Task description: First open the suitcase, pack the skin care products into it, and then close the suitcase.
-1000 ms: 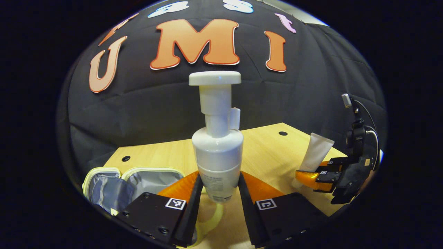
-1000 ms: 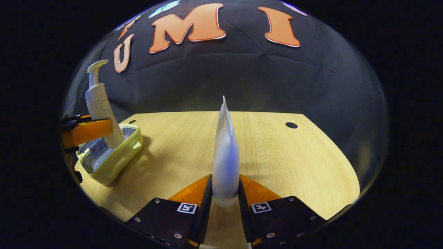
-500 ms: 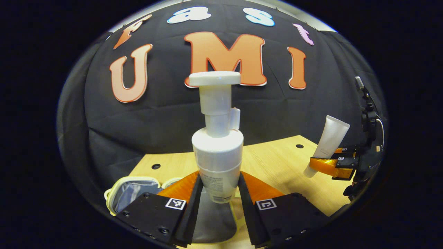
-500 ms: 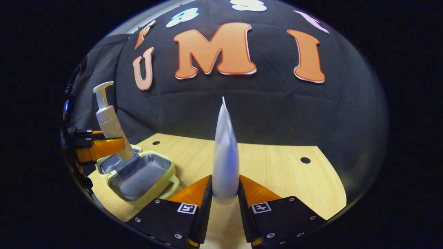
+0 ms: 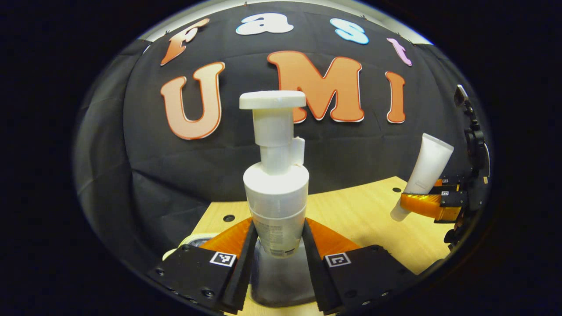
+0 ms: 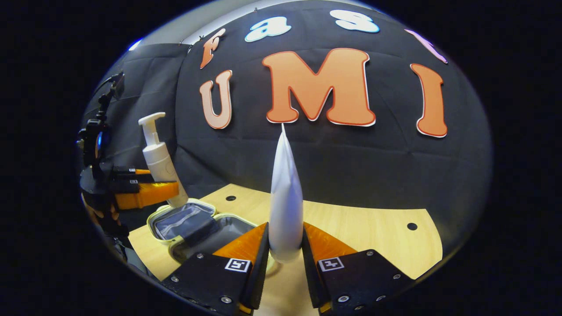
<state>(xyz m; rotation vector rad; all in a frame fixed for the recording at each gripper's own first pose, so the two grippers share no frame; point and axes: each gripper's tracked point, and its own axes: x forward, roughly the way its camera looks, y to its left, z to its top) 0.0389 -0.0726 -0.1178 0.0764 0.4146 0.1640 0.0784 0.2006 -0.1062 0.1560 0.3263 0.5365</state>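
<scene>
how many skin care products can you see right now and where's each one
2. A white pump bottle is clamped upright in the left tongs, above the open suitcase. A white tube is clamped in the right tongs. Others could be hidden out of frame.

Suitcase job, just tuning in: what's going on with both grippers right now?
Packing is under way. The left gripper is shut on a white pump bottle, held upright above the open suitcase, a small pale-yellow case with grey lining on the wooden table. The right gripper is shut on a white tube, crimped end up, beside the case. Neither product is inside yet.
</scene>
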